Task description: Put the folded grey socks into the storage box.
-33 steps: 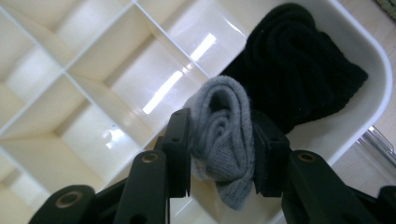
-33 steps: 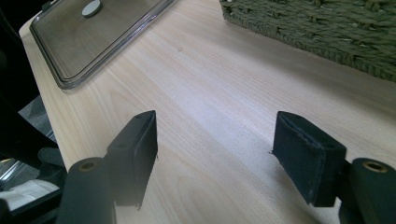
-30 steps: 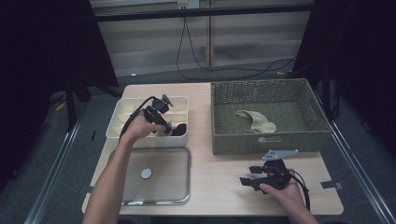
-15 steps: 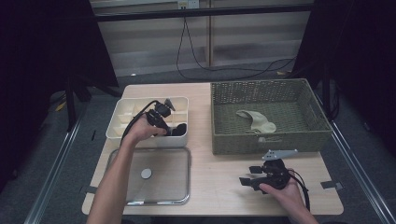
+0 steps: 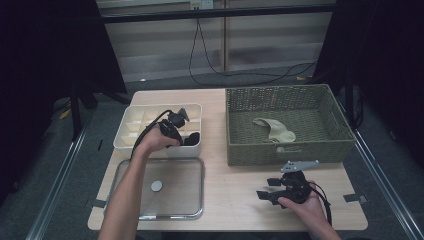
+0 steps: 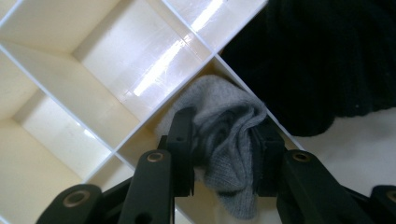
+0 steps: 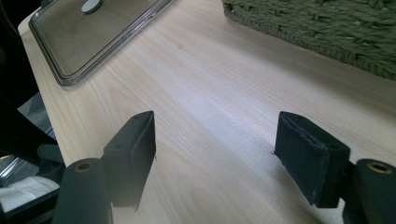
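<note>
No readable writing. Left gripper point(image 6: 223, 154) pinches grey sock point(image 6: 224, 135) over white divider box point(image 5: 131, 131), centre-left of high view. Right gripper point(image 7: 224, 158) jaws wide, empty, lower right above table point(image 7: 219, 93).

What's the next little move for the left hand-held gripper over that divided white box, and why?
Probably ease the left hand-held gripper a little lower, then open it: its jaws pinch a rolled grey sock that sits partly inside one compartment of the divided box, beside a black sock.
</note>
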The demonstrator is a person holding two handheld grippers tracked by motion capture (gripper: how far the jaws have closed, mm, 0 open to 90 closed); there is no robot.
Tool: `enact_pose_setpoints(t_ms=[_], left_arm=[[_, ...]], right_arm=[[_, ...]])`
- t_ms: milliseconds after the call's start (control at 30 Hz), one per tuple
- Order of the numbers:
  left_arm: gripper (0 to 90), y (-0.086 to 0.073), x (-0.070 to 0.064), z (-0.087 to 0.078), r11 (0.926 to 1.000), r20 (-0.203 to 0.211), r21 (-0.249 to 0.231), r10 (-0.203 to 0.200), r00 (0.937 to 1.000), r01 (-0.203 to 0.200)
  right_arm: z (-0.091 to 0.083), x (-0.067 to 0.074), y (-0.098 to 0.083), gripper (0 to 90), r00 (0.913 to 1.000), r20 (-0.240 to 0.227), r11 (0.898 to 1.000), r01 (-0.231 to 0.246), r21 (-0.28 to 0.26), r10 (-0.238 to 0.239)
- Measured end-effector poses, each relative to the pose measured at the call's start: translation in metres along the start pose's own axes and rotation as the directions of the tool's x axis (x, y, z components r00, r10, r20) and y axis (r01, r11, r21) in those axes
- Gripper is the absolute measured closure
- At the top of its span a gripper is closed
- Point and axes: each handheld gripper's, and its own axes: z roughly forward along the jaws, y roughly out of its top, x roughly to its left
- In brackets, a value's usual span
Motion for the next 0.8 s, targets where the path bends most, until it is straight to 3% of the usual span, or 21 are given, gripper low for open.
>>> enact_pose_setpoints(t_ms=[200, 400, 533, 667, 700, 767, 800], left_arm=[[63.0, -0.014, 0.012, -0.003, 0.9940, 0.093, -0.094, -0.048, 0.9945, 0.057], [55.9, -0.022, 0.012, -0.009, 0.9873, 0.106, -0.148, -0.042, 0.9935, 0.058], [49.9, -0.025, 0.015, -0.015, 0.9825, 0.138, -0.173, -0.045, 0.9894, 0.069], [42.4, -0.027, 0.015, -0.020, 0.9734, 0.138, -0.213, -0.055, 0.9889, 0.084], [39.0, -0.029, 0.015, -0.022, 0.9681, 0.144, -0.231, -0.063, 0.9876, 0.096], [38.9, -0.030, 0.015, -0.024, 0.9661, 0.149, -0.238, -0.065, 0.9867, 0.099], [36.6, -0.031, 0.015, -0.025, 0.9605, 0.156, -0.255, -0.073, 0.9851, 0.111]], right_arm=[[0.002, -0.001, 0.001, 28.8, 1.0000, -0.004, 1.000, 0.002, 0.003, -0.002], [0.002, 0.000, 0.001, 28.1, 1.0000, 0.006, 1.000, 0.004, -0.001, -0.004], [0.002, -0.001, 0.002, 28.1, 1.0000, 0.001, 1.000, 0.001, -0.001, -0.001], [0.002, -0.001, 0.002, 28.0, 1.0000, 0.003, 1.000, 0.001, -0.002, -0.001], [0.002, -0.001, 0.002, 28.0, 1.0000, 0.003, 1.000, 0.001, -0.003, -0.001], [0.002, -0.001, 0.002, 28.0, 1.0000, 0.003, 1.000, 0.001, -0.002, -0.001], [0.002, -0.001, 0.002, 28.1, 1.0000, 0.003, 1.000, 0.001, -0.001, -0.001]])
